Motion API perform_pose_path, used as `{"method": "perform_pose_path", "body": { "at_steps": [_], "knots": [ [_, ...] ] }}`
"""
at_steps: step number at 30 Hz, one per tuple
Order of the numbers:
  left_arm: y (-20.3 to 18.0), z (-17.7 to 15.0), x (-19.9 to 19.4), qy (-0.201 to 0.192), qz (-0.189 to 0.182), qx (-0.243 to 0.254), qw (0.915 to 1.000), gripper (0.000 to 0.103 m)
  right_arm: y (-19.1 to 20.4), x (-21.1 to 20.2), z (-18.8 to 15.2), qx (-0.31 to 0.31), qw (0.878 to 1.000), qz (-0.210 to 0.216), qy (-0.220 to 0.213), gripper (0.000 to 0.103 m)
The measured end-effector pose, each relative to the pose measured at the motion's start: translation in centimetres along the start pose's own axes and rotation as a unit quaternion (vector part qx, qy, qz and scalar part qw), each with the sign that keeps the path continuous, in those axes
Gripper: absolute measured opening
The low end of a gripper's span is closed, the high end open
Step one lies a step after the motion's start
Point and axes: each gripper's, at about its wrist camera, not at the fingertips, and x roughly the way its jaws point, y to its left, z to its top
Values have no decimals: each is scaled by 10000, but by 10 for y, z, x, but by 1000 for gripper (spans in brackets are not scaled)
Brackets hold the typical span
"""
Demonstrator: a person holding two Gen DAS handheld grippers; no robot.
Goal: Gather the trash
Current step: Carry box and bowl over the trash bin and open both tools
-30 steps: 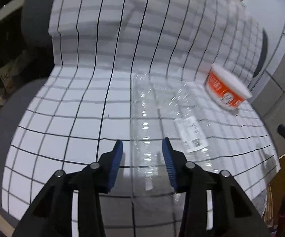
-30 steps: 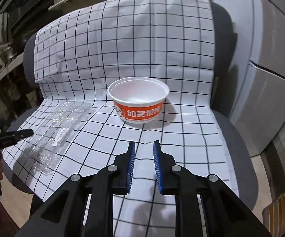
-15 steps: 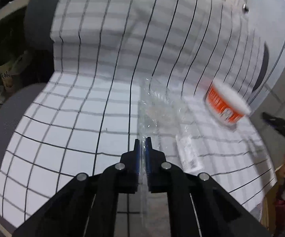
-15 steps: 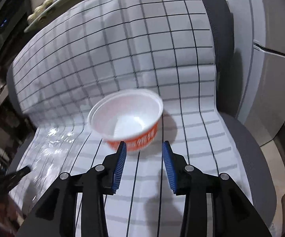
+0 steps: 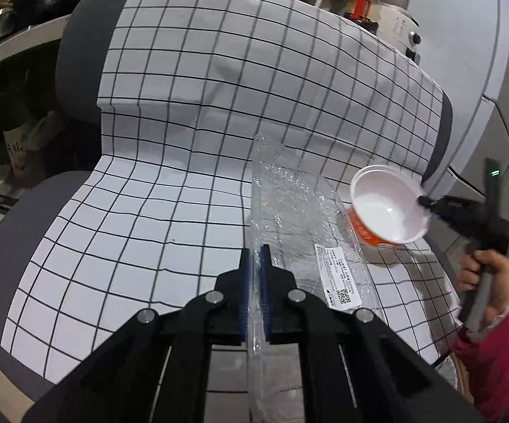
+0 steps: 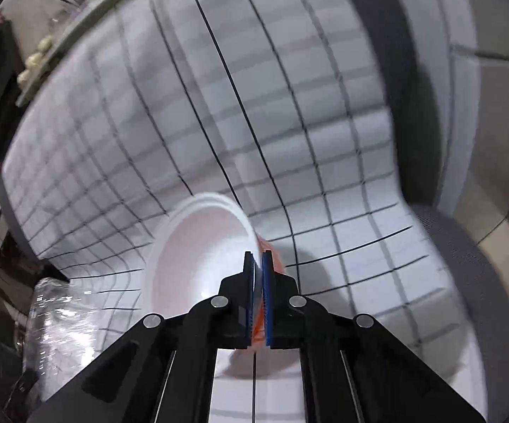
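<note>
Left gripper [image 5: 255, 268] is clamping the near edge of the clear plastic container [image 5: 289, 211], which is stretching away from its fingers above the checkered cloth [image 5: 148, 194]. Right gripper [image 6: 258, 275] is pinching the rim of the tilted orange paper bowl [image 6: 198, 257], whose white inside is lying just left of its fingers.

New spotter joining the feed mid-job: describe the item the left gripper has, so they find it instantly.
Find the grey chair draped in a white grid cloth. On its seat, the left gripper pinches the edge of a clear plastic container. Unlike the orange-and-white bowl beside it, it is see-through, crinkled and carries a white printed label.
</note>
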Motion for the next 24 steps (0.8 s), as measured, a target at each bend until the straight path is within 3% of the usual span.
{"method": "perform_pose_path", "body": {
  "at_steps": [5, 14, 20, 24],
  "knots": [
    [-33, -13, -11, -40, -226, 222, 9995, 4, -14, -72, -19, -13, 9998, 94, -146, 5],
    [-106, -45, -18, 113, -679, 732, 9949, 4, -93, -185, -99, 504, 9968, -474, -399, 5],
    [-173, -64, -13, 312, -1269, 1202, 9841, 4, -158, -251, -150, 1023, 9839, -1345, -584, 5],
    [-229, -85, -6, 558, -1663, 1638, 9708, 4, -204, -288, -182, 1392, 9652, -2117, -647, 5]
  ]
}}
